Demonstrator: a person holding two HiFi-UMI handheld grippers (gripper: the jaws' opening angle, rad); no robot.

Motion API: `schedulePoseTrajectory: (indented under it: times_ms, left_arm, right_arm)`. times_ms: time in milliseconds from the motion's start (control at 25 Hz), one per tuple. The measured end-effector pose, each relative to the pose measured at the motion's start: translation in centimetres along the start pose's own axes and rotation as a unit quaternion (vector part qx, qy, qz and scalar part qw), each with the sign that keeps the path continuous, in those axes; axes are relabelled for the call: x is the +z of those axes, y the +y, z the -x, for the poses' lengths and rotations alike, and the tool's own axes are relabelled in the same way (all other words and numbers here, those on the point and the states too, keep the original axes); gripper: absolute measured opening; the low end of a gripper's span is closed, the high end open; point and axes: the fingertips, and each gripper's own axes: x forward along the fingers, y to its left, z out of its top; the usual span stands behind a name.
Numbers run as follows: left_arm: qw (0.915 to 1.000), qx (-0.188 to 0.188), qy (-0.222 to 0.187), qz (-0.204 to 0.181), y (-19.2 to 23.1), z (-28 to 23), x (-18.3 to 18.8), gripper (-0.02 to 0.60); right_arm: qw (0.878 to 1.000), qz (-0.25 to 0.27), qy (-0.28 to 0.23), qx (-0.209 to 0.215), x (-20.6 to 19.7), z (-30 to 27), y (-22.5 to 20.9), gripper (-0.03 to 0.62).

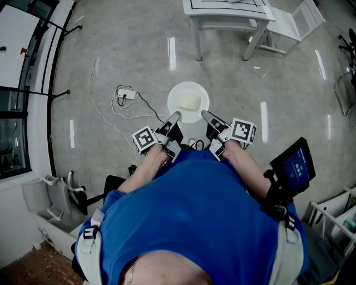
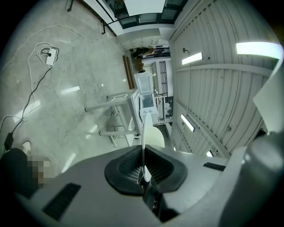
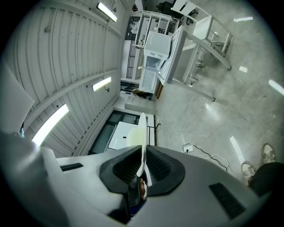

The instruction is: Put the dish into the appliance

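Clamping the left grey two-jaw gripper onto the left side of a round white ceramic plate, pressing ridged black pads against both faces of the thin rim, jaws almost together. Doing likewise with the right grey two-jaw gripper on the plate's right side, squeezing the rim edge-on between its own black pads. Holding the plate roughly level in the air between the two grippers, out in front of a torso in a blue shirt and above a polished grey stone floor. Carrying a pale yellow squarish lump at the plate's middle. Showing a black-and-white marker cube behind each pair of jaws. Facing a white table with a white chair just beside it, both well apart from the plate. Hanging to the right of a white cable with a power strip lying on the floor. Showing, at the right of the torso, a black device with a blue screen. Looking, in the left gripper view, along the plate's edge toward white boxy units standing beyond the table, too far off for telling their kind, well apart from the plate.
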Motion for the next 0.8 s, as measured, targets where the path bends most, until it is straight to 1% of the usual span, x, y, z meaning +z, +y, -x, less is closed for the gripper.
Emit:
schedulePoseTrajectory:
  times_ms: [120,240,320,400,440,480,560,600,680,800]
  left_arm:
    - [0.9999,0.002,-0.011,0.001,0.1,0.5,0.8,0.014]
    - [0.9997,0.004,-0.026,0.002,0.3,1.5,2.2,0.014]
    - [0.9993,0.008,-0.037,0.000,1.1,2.8,4.1,0.014]
    - [0.9988,0.011,-0.049,0.001,2.0,4.4,6.7,0.014]
    - [0.9985,0.007,-0.055,0.005,2.0,4.9,7.8,0.014]
    - [0.9981,0.004,-0.060,0.009,1.9,5.3,8.4,0.014]
    - [0.9975,0.002,-0.069,0.012,1.6,5.8,8.6,0.014]
    - [0.9972,0.002,-0.073,0.013,1.6,6.1,8.5,0.014]
    - [0.9965,0.002,-0.082,0.014,1.4,6.5,8.4,0.014]
    - [0.9953,0.000,-0.095,0.018,1.2,7.2,8.4,0.014]
  right_arm:
    - [1.000,0.012,0.008,0.021,0.0,-1.1,0.7,0.015]
    - [0.999,0.014,0.023,0.020,-0.5,-2.7,1.0,0.015]
    - [0.999,0.017,0.034,0.026,-1.2,-4.9,1.3,0.015]
    - [0.998,0.029,0.044,0.047,-2.1,-8.3,2.1,0.015]
    - [0.997,0.029,0.048,0.044,-2.6,-9.4,2.2,0.015]
    - [0.998,0.024,0.052,0.032,-2.9,-10.0,2.0,0.015]
    - [0.998,0.014,0.060,0.007,-3.3,-10.0,1.7,0.015]
    - [0.998,0.014,0.063,0.003,-3.4,-10.0,1.7,0.015]
    - [0.997,0.017,0.070,0.007,-3.6,-10.1,2.0,0.015]
    - [0.996,0.029,0.079,0.026,-4.0,-10.5,2.9,0.015]
